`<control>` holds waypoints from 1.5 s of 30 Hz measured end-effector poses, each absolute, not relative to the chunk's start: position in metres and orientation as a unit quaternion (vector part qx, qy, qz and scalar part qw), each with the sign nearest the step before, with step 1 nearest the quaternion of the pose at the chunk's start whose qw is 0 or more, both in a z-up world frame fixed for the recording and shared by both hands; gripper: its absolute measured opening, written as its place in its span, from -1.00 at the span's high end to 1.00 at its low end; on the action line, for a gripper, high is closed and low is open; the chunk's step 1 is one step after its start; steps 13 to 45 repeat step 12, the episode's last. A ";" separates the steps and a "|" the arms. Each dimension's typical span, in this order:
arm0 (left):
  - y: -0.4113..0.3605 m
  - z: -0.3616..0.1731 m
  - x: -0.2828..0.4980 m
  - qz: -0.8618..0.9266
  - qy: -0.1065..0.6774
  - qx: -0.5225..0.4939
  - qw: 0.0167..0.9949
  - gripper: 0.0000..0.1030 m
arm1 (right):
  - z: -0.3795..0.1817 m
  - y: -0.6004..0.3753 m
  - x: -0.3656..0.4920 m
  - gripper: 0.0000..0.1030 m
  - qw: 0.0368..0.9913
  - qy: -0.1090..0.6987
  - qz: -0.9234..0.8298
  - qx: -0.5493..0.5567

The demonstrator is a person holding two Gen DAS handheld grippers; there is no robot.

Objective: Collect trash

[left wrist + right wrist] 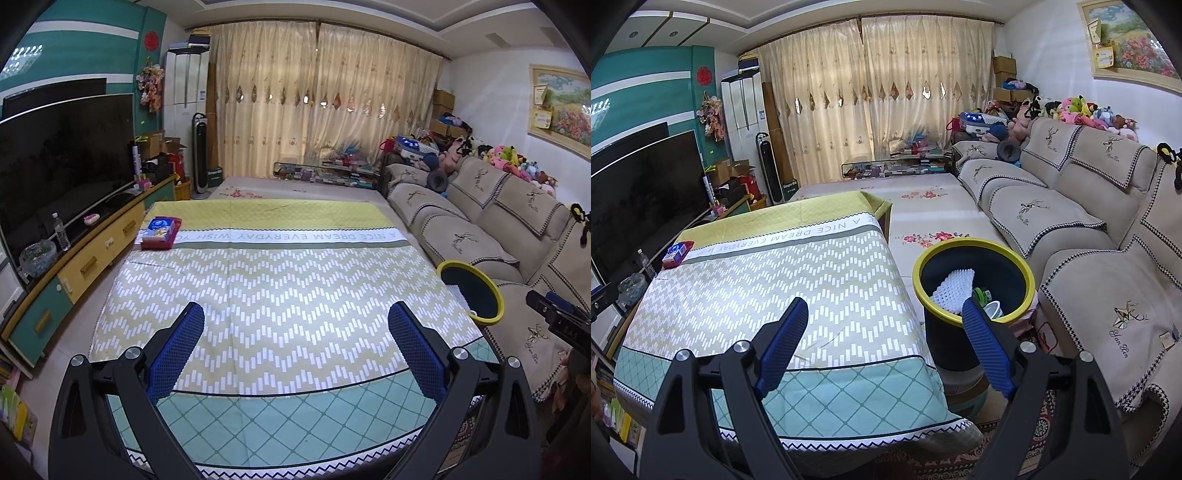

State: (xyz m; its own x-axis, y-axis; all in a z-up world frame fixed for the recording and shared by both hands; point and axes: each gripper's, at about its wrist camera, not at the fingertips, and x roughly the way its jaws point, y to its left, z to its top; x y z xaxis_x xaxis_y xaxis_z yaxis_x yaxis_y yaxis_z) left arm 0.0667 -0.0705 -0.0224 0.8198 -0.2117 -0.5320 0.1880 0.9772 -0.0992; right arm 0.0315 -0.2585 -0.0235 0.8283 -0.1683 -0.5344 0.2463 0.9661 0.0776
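Right wrist view shows the right gripper spread wide and empty at lower centre, and the bin, centre right beside the table, already holding a white foam net and cups. The step looks near done: I would scan the cloth for leftovers before stopping. Left wrist view adds the left gripper, also wide and empty, and a tissue pack at upper left, but hides the bin's contents.
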 end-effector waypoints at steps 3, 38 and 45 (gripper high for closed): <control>-0.071 -0.024 0.074 -0.113 0.290 -0.020 0.950 -0.91 | -0.024 -0.256 0.038 -0.58 0.954 0.274 -0.100 0.070; -0.036 -0.065 0.181 -0.037 0.354 -0.020 0.934 -0.91 | -0.036 -0.240 0.138 -0.82 0.947 0.311 -0.042 0.064; -0.036 -0.065 0.181 -0.037 0.354 -0.020 0.934 -0.91 | -0.036 -0.240 0.138 -0.82 0.947 0.311 -0.042 0.064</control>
